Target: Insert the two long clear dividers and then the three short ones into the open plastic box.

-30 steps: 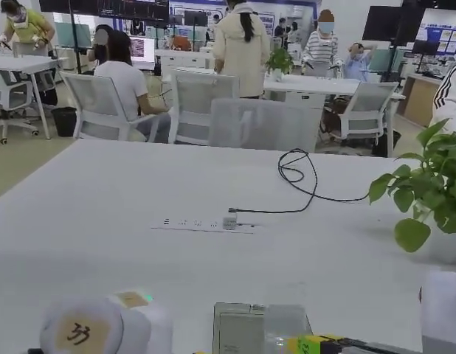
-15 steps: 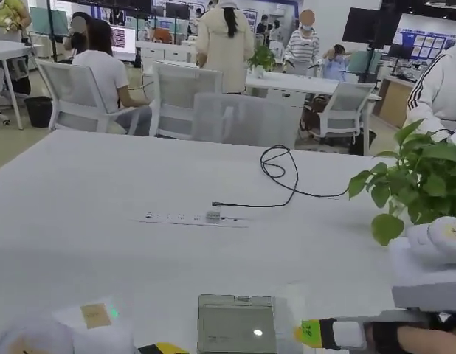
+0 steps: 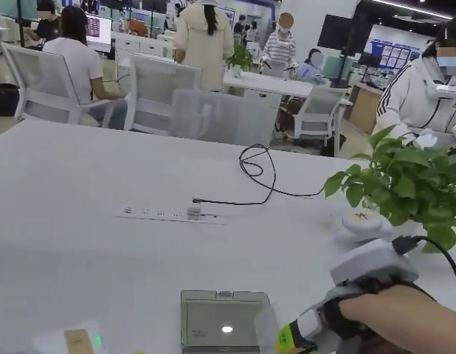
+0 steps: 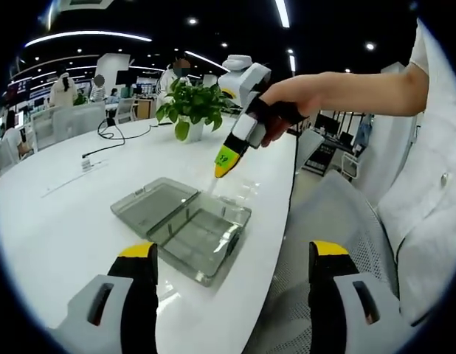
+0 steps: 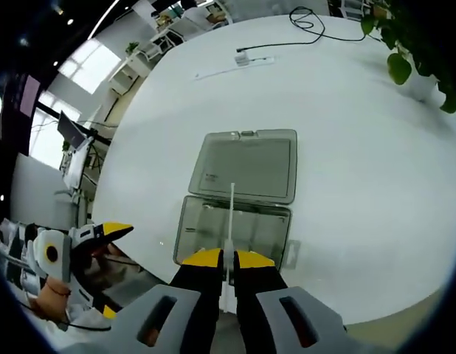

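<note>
The right tongs [image 5: 228,258] are clamped on a clear divider [image 5: 232,214], held edge-on so that it reads as a thin pale line running forward from the yellow tips. It reaches out over the base of the plastic box [image 5: 195,228]; whether it touches the box floor I cannot tell. The left tongs [image 4: 233,251] stand wide apart with nothing between them, low at the near edge of the desk [image 5: 361,184], just short of the box. In the left gripper view a hand [image 4: 287,110] brings the right tongs down from above towards the far side of the box. The box lies open close to the desk's near edge, base nearest, with its lid [image 5: 250,166] folded back flat beyond it. Further out on the white desk lies a power strip [image 3: 169,215], and a black cable [image 3: 257,173] loops away from it. A potted plant [image 3: 405,184] stands to the right. Beyond the desk are white chairs [image 3: 220,118] and people [image 3: 206,37] at other desks.
</note>
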Tool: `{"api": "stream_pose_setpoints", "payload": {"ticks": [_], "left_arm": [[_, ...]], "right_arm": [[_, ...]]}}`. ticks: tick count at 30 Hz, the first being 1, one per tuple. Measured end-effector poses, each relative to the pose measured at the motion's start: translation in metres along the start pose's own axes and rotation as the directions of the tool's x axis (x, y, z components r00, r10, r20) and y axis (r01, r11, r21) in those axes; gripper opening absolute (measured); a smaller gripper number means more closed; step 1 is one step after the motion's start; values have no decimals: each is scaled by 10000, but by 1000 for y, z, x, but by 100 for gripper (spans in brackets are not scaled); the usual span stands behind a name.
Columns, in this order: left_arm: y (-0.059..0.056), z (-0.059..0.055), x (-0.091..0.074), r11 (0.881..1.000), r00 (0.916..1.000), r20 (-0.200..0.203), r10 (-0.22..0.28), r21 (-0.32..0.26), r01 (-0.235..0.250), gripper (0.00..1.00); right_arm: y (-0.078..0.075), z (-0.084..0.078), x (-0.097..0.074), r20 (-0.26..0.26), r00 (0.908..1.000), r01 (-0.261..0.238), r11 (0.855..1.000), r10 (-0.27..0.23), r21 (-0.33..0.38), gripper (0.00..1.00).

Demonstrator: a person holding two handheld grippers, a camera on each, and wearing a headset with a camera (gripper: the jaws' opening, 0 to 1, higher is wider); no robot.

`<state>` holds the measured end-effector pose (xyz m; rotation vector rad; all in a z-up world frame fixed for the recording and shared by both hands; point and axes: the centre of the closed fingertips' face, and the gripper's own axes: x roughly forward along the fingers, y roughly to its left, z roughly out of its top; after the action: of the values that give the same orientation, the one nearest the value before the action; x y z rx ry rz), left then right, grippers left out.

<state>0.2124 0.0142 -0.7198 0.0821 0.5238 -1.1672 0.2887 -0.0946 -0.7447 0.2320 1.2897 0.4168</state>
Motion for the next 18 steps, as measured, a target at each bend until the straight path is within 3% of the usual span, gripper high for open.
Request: {"api": "stream_pose_setpoints", "payload": {"ticks": [8,18], "left_arm": [[0,0,2,9997,9995,182,-243,-81,244,85],[2,1,4,9991,9987,383,-349,-210,357,85]], "right_arm": [[-9,-8,17,-657,9966,521,9974,-488,490,7],[-16,-14,29,-928,9927,851,9933,-777,786,7]]}}
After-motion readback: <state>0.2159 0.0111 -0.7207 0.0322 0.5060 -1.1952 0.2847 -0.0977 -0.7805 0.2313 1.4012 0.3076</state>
